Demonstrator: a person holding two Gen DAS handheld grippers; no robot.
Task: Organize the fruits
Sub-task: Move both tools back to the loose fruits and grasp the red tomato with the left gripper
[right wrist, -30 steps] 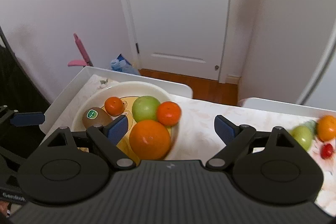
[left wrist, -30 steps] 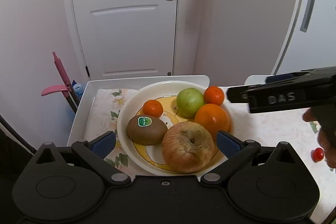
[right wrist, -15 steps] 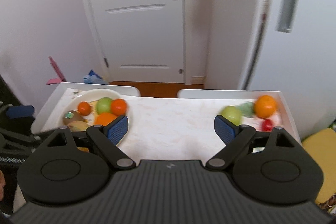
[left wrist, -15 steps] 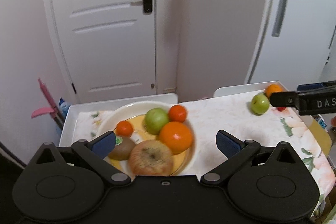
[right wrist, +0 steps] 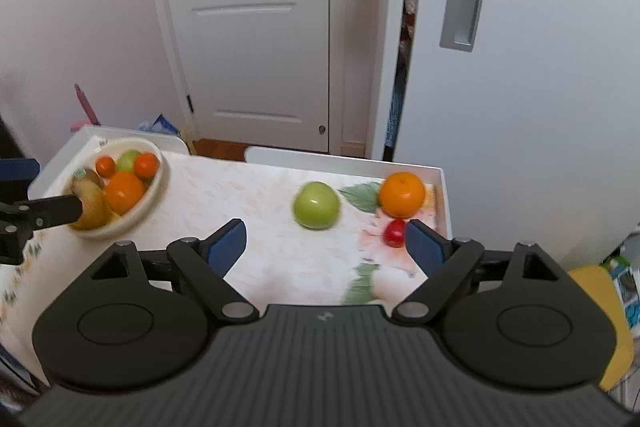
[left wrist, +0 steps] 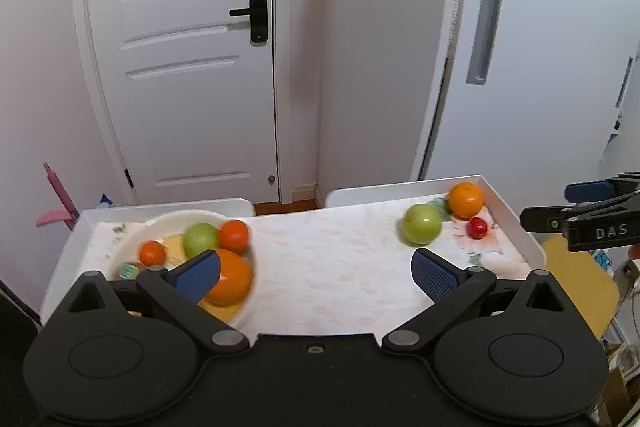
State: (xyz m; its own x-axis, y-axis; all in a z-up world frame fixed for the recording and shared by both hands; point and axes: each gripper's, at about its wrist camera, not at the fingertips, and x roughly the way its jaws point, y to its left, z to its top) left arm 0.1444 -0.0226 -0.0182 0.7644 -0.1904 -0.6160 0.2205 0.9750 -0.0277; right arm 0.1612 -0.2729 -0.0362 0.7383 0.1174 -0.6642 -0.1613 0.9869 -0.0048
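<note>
A cream bowl (left wrist: 132, 239) (right wrist: 154, 183) at the table's left holds oranges, a green apple, a kiwi and a brown fruit. On the table's right lie a loose green apple (left wrist: 422, 224) (right wrist: 316, 205), an orange (left wrist: 465, 200) (right wrist: 402, 194) and a small red fruit (left wrist: 478, 227) (right wrist: 394, 233). My left gripper (left wrist: 316, 273) is open and empty, above the table's near edge beside the bowl. My right gripper (right wrist: 326, 243) is open and empty, just short of the green apple and red fruit.
The white-rimmed table (left wrist: 320, 267) has a floral cloth. A white door (left wrist: 180, 59) and white cabinet (right wrist: 520, 67) stand behind. A pink tool (left wrist: 56, 203) leans at far left. A yellow cushion (right wrist: 616, 327) lies at lower right.
Both grippers have pulled back from the bowl and swung right, so the loose fruits on the table's right have come into view. Both stay open and empty.
</note>
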